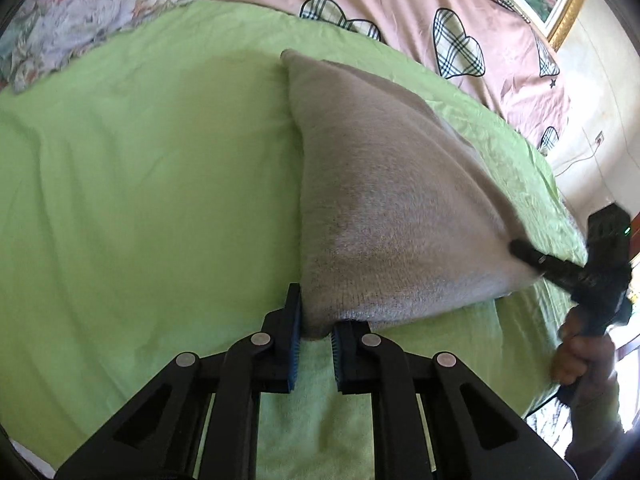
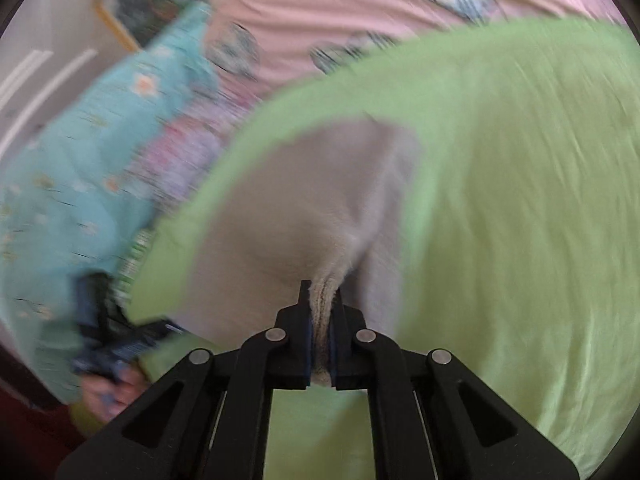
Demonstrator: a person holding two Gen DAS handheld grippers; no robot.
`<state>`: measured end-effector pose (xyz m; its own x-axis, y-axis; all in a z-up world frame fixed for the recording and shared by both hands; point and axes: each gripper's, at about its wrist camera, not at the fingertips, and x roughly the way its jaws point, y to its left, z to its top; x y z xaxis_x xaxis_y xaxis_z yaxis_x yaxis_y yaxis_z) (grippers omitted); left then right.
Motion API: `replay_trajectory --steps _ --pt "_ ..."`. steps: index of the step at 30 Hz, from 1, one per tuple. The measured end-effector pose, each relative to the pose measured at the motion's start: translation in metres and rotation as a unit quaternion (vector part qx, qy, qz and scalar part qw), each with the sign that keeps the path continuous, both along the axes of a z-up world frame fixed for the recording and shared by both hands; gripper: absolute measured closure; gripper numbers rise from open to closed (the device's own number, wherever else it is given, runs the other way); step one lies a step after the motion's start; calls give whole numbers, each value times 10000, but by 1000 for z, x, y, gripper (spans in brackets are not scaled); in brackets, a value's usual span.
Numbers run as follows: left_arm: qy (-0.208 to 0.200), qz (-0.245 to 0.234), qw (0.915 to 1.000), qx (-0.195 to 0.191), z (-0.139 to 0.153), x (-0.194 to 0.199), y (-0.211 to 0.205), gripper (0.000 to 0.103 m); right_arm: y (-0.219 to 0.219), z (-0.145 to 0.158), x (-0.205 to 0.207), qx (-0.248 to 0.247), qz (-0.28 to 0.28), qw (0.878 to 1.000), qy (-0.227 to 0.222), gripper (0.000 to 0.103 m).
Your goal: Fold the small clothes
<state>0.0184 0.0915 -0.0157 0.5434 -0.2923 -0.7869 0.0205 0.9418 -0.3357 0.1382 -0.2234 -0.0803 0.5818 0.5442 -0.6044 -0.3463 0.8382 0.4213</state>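
Both grippers are clamped on one grey knit garment (image 1: 384, 184), lifted off the green sheet (image 1: 140, 200) mid-bed. Left gripper (image 1: 316, 344) pinches the near hem corner. Right gripper (image 2: 322, 332) is clenched on bunched fabric at the other near corner, toward the sheet's right edge. The far corner trails on the sheet. Two-corner hold keeps the edge taut, likely to carry it over for a fold. Right view is blurred.
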Motion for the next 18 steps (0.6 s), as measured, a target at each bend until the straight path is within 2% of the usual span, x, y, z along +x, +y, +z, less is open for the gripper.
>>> replay_trajectory --steps 3,6,11,15,18 --pt "13 -56 10000 72 1 0 -4 92 -4 -7 -1 -116 -84 9999 4 97" --pt "50 -73 9999 72 -2 4 -5 92 6 -14 2 -861 -117 9962 30 97" --pt "34 -184 9997 160 -4 6 -8 92 10 -17 7 -1093 -172 9937 156 96" --pt "17 -525 9980 366 7 -2 -13 91 4 -11 3 -957 -69 9950 292 91" --pt "-235 -865 9952 381 29 -16 -17 90 -12 0 -1 -519 -146 9978 390 76"
